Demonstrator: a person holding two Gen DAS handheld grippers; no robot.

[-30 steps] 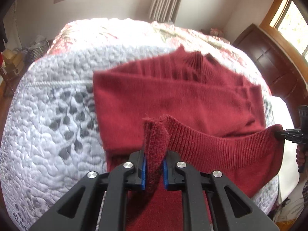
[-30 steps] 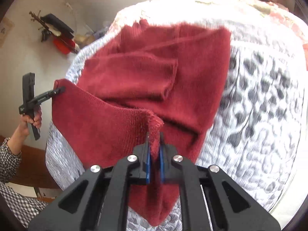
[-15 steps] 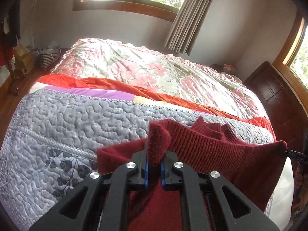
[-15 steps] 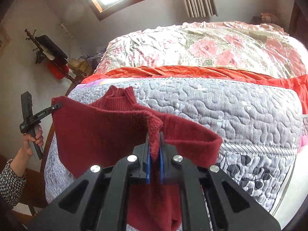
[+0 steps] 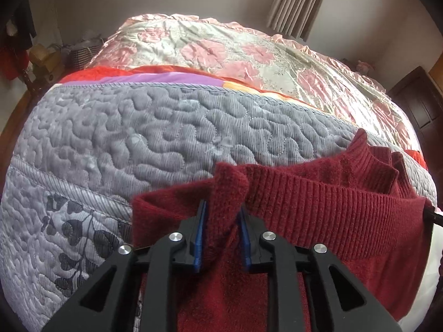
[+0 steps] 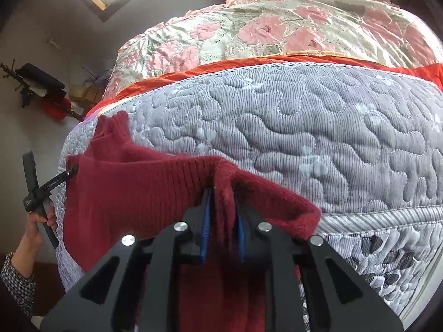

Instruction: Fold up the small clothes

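1. over the grey quilted bed cover (image 5: 116, 138), the red sweater (image 5: 318, 202) hangs with its ribbed hem stretched between both claws.
2. left claw (image 5: 223, 231) clamped on one hem corner.
3. right claw (image 6: 223, 221) clamped on the other corner.
4. sweater collar (image 6: 112, 124) lies on the quilt.
5. floral bedspread (image 6: 277, 30) beyond.

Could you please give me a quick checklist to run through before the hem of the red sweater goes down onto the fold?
1. Left gripper shut on the red sweater: ok.
2. Right gripper shut on the sweater: ok.
3. Ribbed hem stretched between both grippers without twist: ok.
4. Collar flat on the grey quilt: cannot tell.
5. Folded sleeves underneath undisturbed: cannot tell, hidden.
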